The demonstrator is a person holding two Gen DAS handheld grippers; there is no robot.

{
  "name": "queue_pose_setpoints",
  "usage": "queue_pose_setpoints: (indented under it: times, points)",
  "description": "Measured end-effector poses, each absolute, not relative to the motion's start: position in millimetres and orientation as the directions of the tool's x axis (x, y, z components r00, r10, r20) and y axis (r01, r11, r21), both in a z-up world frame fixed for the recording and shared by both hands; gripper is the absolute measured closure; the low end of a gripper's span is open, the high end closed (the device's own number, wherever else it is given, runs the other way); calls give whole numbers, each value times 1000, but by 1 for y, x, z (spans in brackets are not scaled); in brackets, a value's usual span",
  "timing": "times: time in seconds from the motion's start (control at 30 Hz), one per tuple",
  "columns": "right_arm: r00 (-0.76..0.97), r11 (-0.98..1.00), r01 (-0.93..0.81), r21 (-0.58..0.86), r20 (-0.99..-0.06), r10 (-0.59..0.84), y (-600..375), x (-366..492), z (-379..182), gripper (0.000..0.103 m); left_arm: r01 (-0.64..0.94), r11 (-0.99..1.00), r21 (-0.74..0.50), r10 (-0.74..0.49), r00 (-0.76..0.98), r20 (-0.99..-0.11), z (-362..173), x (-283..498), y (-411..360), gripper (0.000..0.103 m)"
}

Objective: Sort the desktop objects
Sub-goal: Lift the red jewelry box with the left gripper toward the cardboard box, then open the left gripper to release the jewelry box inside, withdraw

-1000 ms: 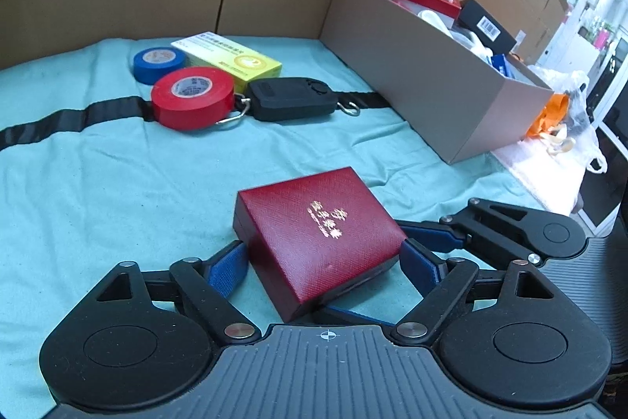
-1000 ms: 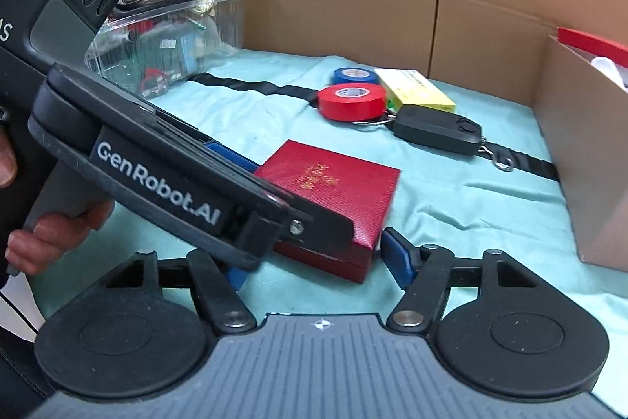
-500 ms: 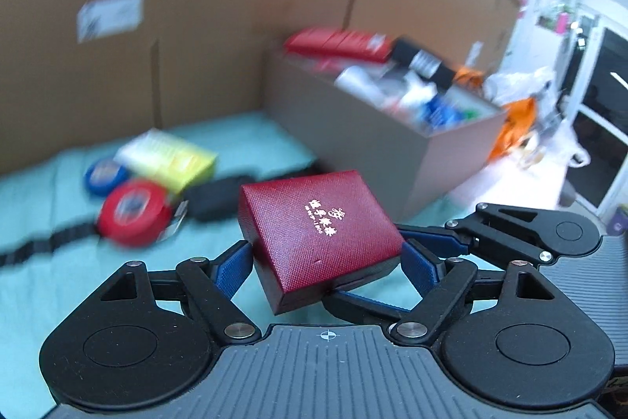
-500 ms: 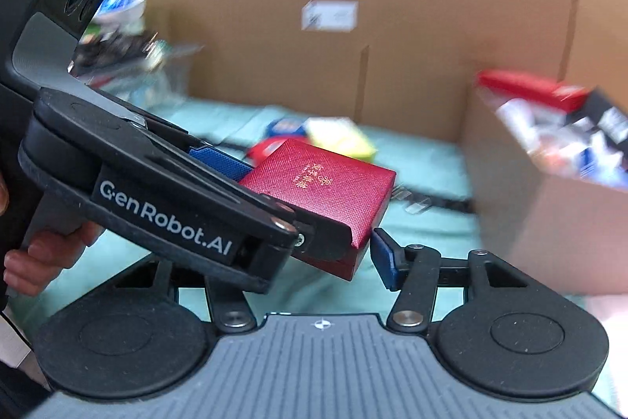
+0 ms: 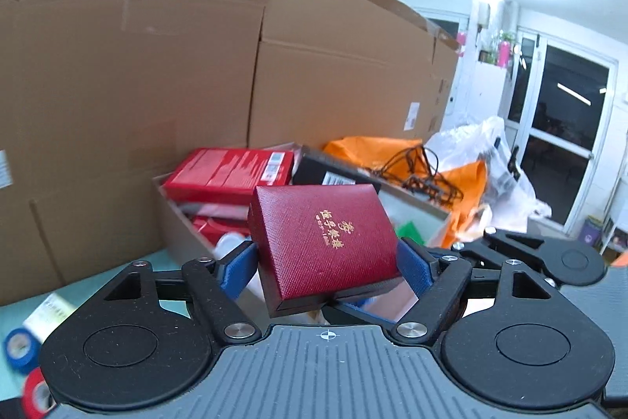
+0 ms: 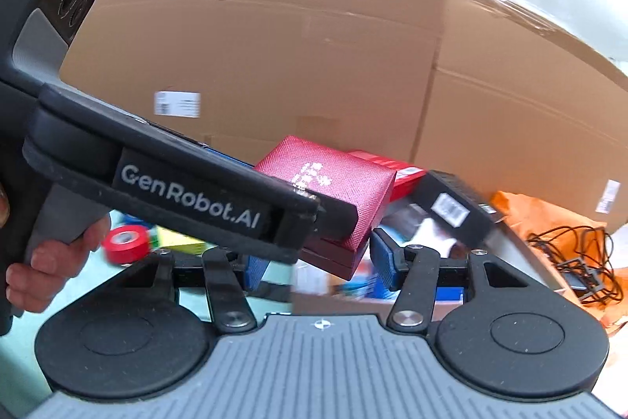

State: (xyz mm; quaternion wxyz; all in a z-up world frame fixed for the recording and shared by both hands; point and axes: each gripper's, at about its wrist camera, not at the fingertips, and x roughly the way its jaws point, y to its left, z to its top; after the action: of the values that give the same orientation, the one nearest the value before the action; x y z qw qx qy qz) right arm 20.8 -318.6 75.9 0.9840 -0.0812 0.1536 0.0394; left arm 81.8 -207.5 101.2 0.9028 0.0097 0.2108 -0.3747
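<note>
My left gripper [image 5: 325, 262] is shut on a dark red case with gold lettering [image 5: 324, 236] and holds it in the air over the near end of an open cardboard box [image 5: 184, 226]. The case also shows in the right wrist view [image 6: 333, 183], behind the left gripper's black body [image 6: 188, 191]. My right gripper [image 6: 320, 264] is open, just below and beside the case, its blue pads apart from it. The box holds a red carton [image 5: 227, 175] and a black carton [image 5: 333, 175].
Red tape roll [image 5: 33, 393] and blue tape roll [image 5: 17, 346] lie on the teal cloth at lower left, by a yellow box [image 6: 176, 242]. Tall cardboard walls [image 5: 137, 65] stand behind. Orange and white bags with cables [image 5: 451, 167] lie right of the box.
The left gripper has lifted the red case off the cloth and carried it right, up over the cardboard box. The right gripper followed alongside, staying open.
</note>
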Motion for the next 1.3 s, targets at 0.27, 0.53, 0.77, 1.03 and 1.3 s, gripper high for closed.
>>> queue_pose_setpoints:
  times: [0.27,0.53,0.77,1.03,1.3]
  points:
    - [930,989,-85,-118,-366,36,-341,73,61,43,659,744,-113,-634,642,-430,91,133,-243,20]
    - [925,989,-76,-125,-379,23,-347,74,49,40,663,736,-137,-643,619,-451,81,141,-235,11]
    - [919,985,-89,-149,-394,23,-336,82,48,52,673,732,-108,-637,620,-458,77,136,-244,8]
    - [920,990,-74,-122,-390,21,-335,80,46,41,636,761,-131,-611,633,-475,71,136,-241,0]
    - [954,983,-18,-183,-296,-37,-324,56,54,2,602,782,-163,-597,648,-474,77,121,-227,0]
